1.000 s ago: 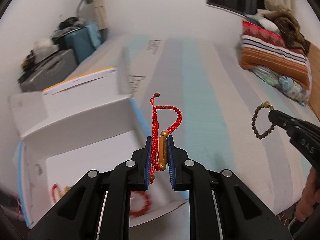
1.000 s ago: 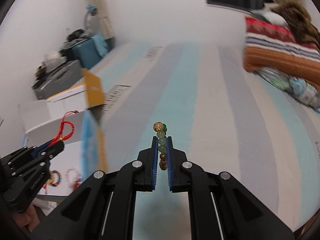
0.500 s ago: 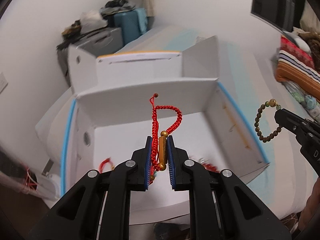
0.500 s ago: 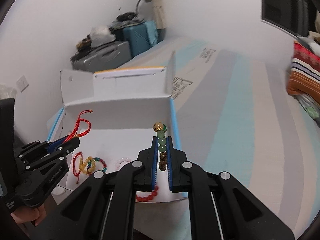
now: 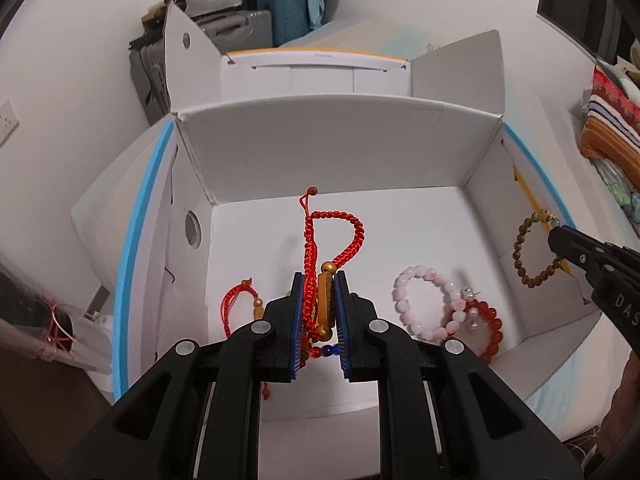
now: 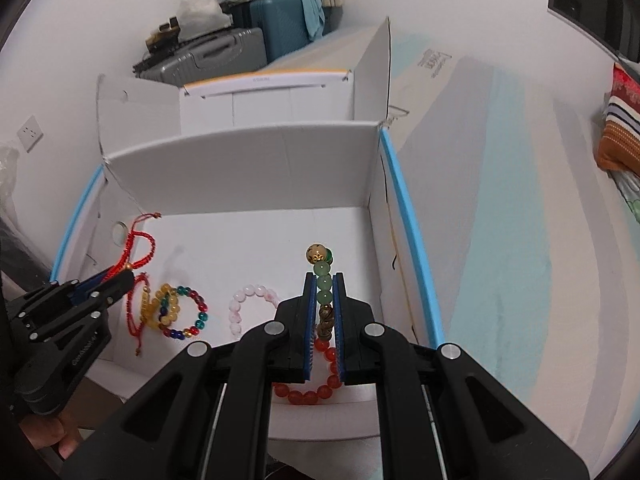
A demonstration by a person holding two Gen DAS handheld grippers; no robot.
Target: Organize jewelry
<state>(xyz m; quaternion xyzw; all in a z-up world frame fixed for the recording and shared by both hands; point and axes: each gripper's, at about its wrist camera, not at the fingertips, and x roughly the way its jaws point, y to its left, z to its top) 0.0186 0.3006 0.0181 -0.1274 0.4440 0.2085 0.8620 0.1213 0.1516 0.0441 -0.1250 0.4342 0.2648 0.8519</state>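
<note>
White cardboard box point(image 5: 340, 152) holds pink bead bracelet point(image 5: 424, 304), red bead bracelet point(image 5: 486, 330), multicoloured bracelet point(image 6: 182, 312). Left gripper point(image 5: 319, 300) clamps red cord bracelet point(image 5: 334, 236); right gripper point(image 6: 324, 304) clamps brown-and-green bead bracelet point(image 6: 323, 280)

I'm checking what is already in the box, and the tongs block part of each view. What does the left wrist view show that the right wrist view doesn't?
Only the left wrist view shows the brown bead bracelet as a full loop hanging from the right tongs.

Only the right wrist view shows the multicoloured bead bracelet lying whole on the box floor, and the red cord bracelet side-on in the left tongs.

Both show the white box, the pink bead bracelet and the red bead bracelet inside it.
</note>
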